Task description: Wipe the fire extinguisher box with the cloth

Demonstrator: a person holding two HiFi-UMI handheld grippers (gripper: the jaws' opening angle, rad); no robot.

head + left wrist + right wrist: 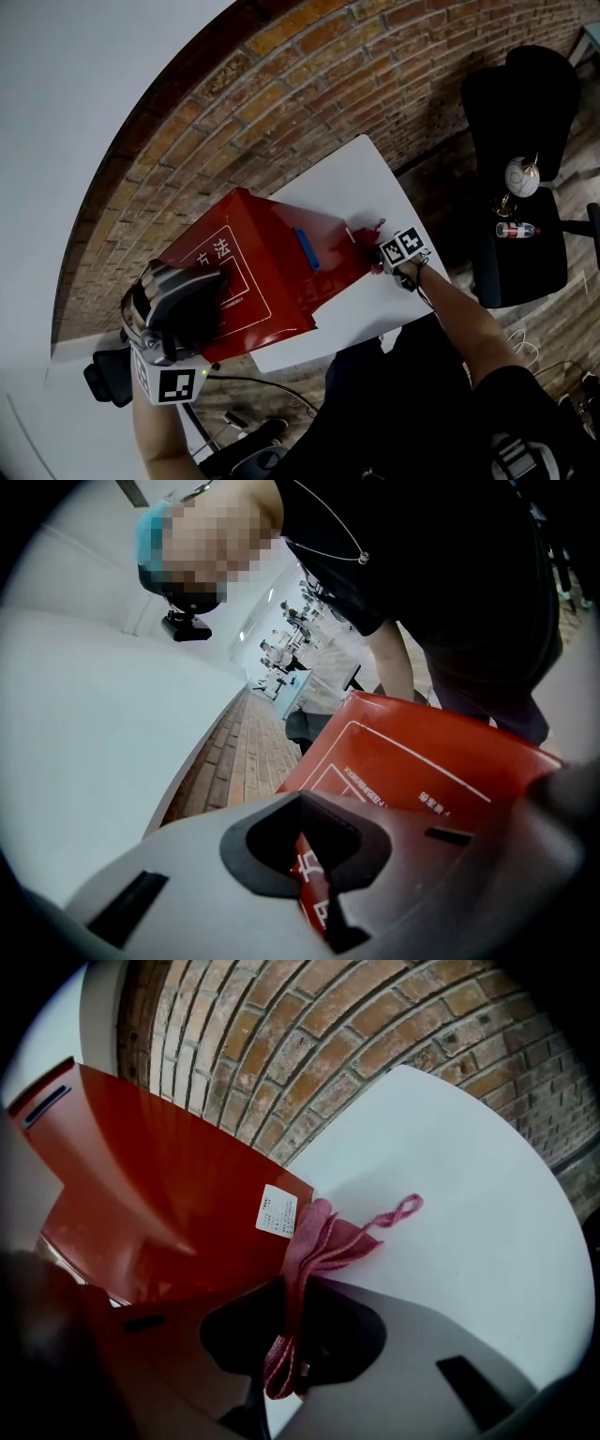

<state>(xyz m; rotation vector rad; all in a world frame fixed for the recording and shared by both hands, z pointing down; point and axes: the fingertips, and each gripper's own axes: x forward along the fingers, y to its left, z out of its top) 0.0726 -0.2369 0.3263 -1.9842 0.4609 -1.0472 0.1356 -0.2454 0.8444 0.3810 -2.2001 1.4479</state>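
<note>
Nearest me, my left gripper (pixel 208 286) has its jaws closed on the near left edge of the red fire extinguisher box (pixel 272 244), which I judge stiff and slick, on the white table (pixel 356 178); farther right, my right gripper (pixel 281 1372) pinches the limp pink cloth (pixel 319 1237) by a bunched fold, just beside the box's right corner.

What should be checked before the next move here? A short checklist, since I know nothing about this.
1. Pink cloth clamped in the right gripper's fingers: ok.
2. Cloth at the fire extinguisher box, beside its white label: ok.
3. Left gripper lying against the box's printed front: ok.
4. Left fingers actually gripping the box: cannot tell.
5. Box resting on the white table: ok.
6. Cloth's loop lying loose on the table, not snagged: ok.
</note>
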